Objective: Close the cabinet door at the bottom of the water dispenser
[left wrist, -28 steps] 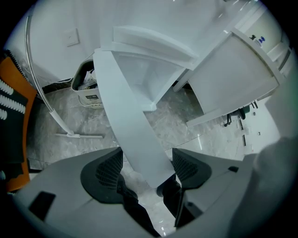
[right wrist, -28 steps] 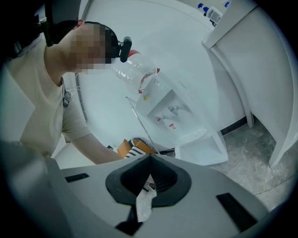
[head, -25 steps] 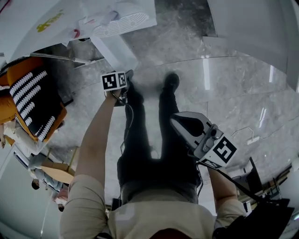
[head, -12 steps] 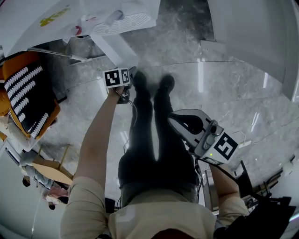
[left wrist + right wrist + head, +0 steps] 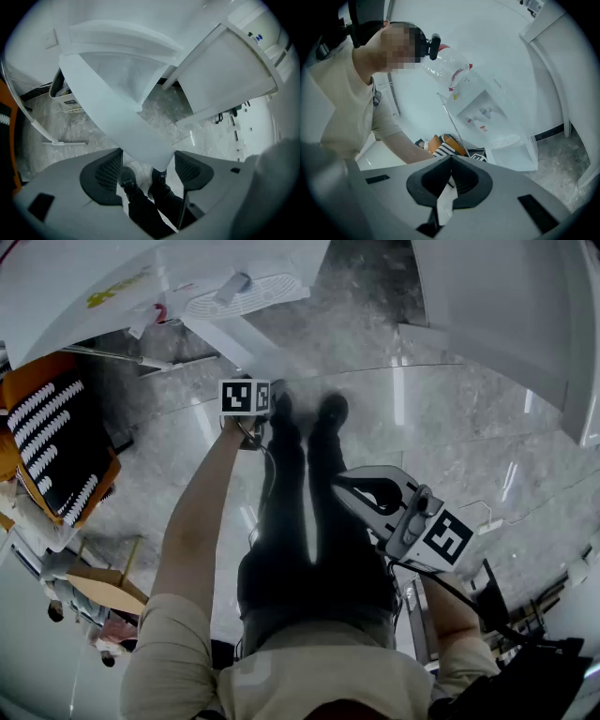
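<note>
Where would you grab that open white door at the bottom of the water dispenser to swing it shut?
Take the cabinet door by its free outer edge, farthest from the water dispenser, coming from the front. Swung out, it is a thin flat panel that fits between two jaws. The left gripper straddles that edge, jaws open.

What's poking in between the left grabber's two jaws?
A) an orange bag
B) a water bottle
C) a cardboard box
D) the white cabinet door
D: in the left gripper view, the end of the white cabinet door sits between the spread jaws of the left gripper.
</note>
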The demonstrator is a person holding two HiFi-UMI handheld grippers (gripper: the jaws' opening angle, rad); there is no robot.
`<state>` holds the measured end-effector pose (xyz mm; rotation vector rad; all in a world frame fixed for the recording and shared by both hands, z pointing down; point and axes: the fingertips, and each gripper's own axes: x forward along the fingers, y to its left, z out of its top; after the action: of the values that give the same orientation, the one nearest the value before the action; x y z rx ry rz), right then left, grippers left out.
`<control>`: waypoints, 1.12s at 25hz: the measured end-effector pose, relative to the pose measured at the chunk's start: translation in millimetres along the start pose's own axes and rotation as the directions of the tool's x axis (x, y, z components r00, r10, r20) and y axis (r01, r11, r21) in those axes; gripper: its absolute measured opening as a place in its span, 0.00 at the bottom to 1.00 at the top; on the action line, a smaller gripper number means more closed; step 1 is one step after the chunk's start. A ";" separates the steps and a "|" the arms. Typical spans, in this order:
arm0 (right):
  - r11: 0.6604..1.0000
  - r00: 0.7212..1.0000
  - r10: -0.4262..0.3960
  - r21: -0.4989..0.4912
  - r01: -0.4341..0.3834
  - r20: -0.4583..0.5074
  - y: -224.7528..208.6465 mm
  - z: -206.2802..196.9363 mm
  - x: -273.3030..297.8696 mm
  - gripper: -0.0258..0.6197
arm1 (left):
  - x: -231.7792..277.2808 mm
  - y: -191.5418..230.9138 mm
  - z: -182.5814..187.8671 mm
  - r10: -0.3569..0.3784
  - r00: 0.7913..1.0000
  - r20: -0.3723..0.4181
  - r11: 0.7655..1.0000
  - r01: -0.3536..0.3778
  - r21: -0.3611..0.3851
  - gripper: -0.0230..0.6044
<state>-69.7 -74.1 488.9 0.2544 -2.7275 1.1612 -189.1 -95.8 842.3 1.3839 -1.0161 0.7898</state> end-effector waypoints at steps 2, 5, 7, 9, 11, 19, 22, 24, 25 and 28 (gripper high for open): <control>1.000 1.000 0.003 -0.006 -0.003 0.001 -1.1 -0.5 -0.9 0.06 | 2.6 -4.2 2.0 -0.002 1.000 -0.002 1.000 0.002 0.019 0.54; 1.000 1.000 -0.001 -0.017 0.000 -0.011 -1.7 -5.6 -1.2 0.06 | 5.1 -7.2 5.2 -0.009 1.000 0.002 1.000 0.009 0.022 0.54; 1.000 1.000 -0.006 -0.011 0.006 -0.010 -3.5 -8.7 -1.4 0.06 | 5.4 -7.1 8.3 -0.012 1.000 0.005 1.000 0.012 0.021 0.54; 1.000 1.000 -0.013 -0.002 0.013 -0.012 -6.5 -12.1 -3.0 0.06 | 5.8 -7.8 10.3 -0.010 1.000 0.005 1.000 0.010 0.025 0.54; 1.000 1.000 -0.016 0.007 0.016 -0.020 -10.1 -16.0 -5.0 0.06 | 7.3 -9.6 10.5 -0.008 1.000 0.001 1.000 0.008 0.027 0.54; 1.000 1.000 -0.014 0.020 0.014 0.005 -16.3 -11.5 -5.3 0.06 | 14.9 -15.3 20.8 0.000 1.000 -0.018 0.997 0.002 0.075 0.53; 0.999 0.999 -0.033 0.023 0.033 -0.023 -19.8 -21.3 -7.9 0.06 | 16.0 -16.9 25.0 0.004 1.000 -0.022 0.995 -0.002 0.098 0.53; 0.999 0.999 -0.037 0.028 0.038 -0.009 -22.5 -19.6 -8.2 0.06 | 17.6 -17.6 28.3 0.015 0.999 -0.029 0.992 -0.011 0.126 0.53; 0.999 0.999 -0.040 0.029 0.040 0.001 -24.7 -17.2 -8.8 0.06 | 18.9 -19.1 30.8 0.018 0.999 -0.031 0.991 -0.014 0.137 0.54; 0.998 0.998 -0.062 0.023 0.062 -0.008 -32.8 -16.8 -12.3 0.06 | 22.9 -26.7 36.4 0.017 0.999 -0.039 0.987 -0.010 0.158 0.53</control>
<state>-49.0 -83.1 520.6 0.3345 -2.6813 1.1756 -159.7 -136.4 849.5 1.4908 -0.9488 0.9208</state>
